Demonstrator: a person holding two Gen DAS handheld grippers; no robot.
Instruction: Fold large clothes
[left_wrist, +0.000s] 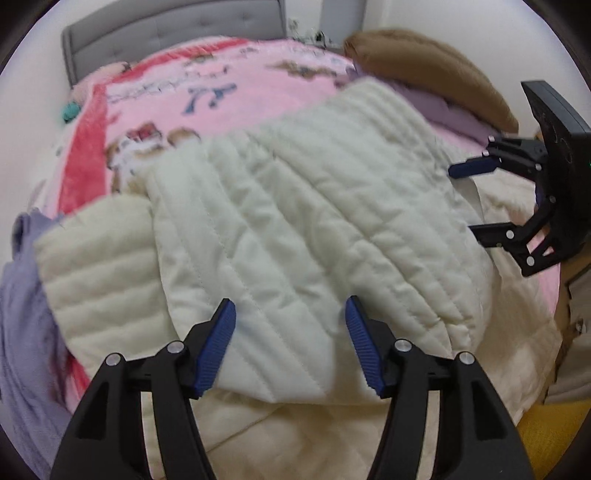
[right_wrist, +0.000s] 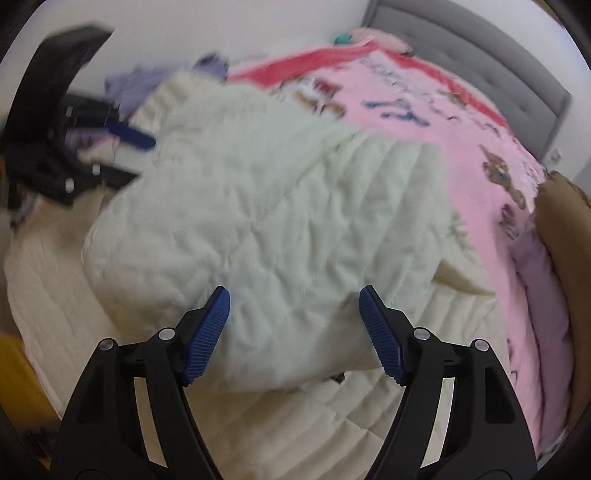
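A cream quilted garment (left_wrist: 295, 229) lies partly folded on the bed, a doubled flap on top of a flat lower layer. It also fills the middle of the right wrist view (right_wrist: 266, 206). My left gripper (left_wrist: 290, 317) is open just above the flap's near edge and holds nothing. My right gripper (right_wrist: 293, 306) is open over the flap's other side, also empty. The right gripper shows at the right edge of the left wrist view (left_wrist: 461, 201). The left gripper shows blurred at the far left of the right wrist view (right_wrist: 142, 158).
A pink printed blanket (left_wrist: 236, 96) covers the bed. A grey padded headboard (left_wrist: 147, 33) stands behind. A brown pillow (left_wrist: 436, 70) and lilac cloth (left_wrist: 447, 110) lie at one side. A purple garment (left_wrist: 26, 302) lies at the other. Something yellow (left_wrist: 550, 432) shows below the bed edge.
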